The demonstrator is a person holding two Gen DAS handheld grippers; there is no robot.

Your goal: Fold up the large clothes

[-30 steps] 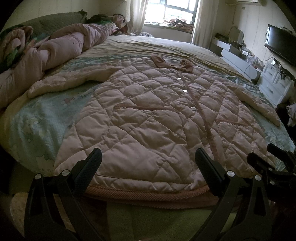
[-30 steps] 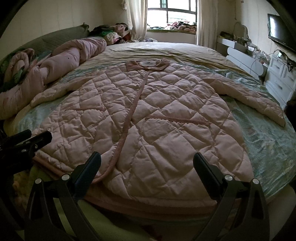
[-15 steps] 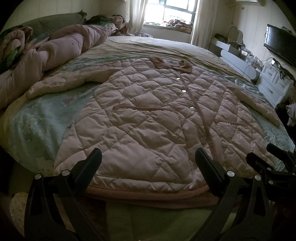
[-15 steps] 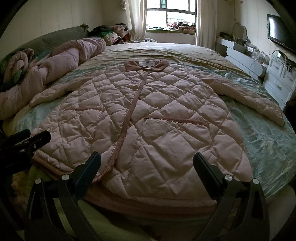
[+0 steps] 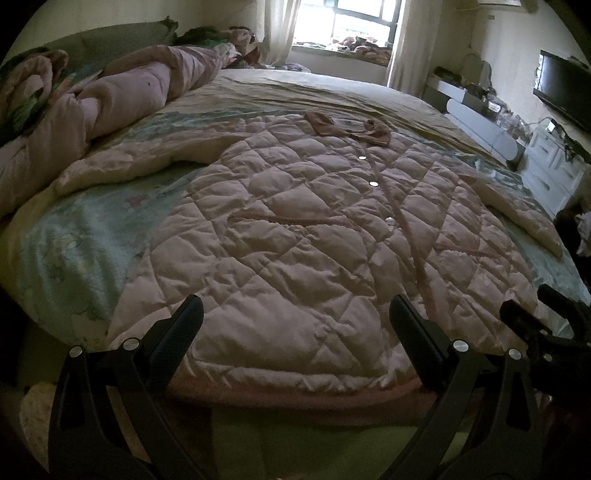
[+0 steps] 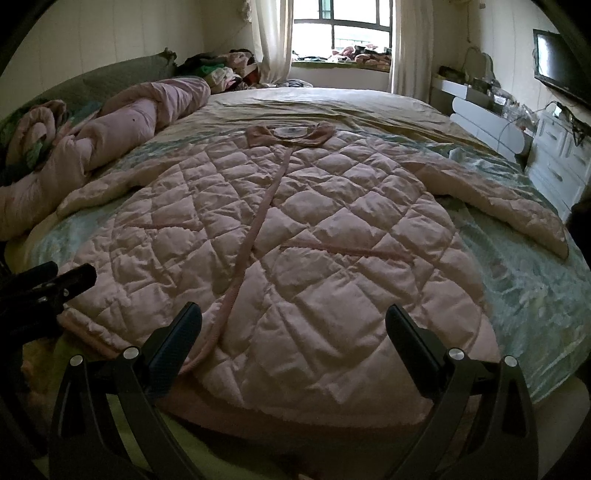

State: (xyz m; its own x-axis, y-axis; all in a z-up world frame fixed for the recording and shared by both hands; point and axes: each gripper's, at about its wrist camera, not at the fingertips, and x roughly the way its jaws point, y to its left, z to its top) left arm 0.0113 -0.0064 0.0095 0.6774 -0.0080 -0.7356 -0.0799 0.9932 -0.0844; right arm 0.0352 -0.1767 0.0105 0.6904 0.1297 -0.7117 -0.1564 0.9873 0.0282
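A large pink quilted coat [image 5: 303,236] lies flat and front side up on the bed, collar far, hem near, both sleeves spread out; it also shows in the right wrist view [image 6: 295,240]. My left gripper [image 5: 295,332] is open, empty, just above the hem's left part. My right gripper [image 6: 293,332] is open, empty, above the hem's right part. The right gripper shows at the right edge of the left wrist view [image 5: 546,325]; the left gripper shows at the left edge of the right wrist view [image 6: 48,288].
The bed has a pale blue-green sheet [image 5: 81,236]. A rolled pink duvet [image 5: 110,96] lies along its left side. White drawers [image 6: 561,155] and a TV [image 5: 561,92] stand to the right. A window [image 6: 340,22] is at the far end.
Both grippers have stayed near the hem with only a slight shift of view. The coat has not moved.
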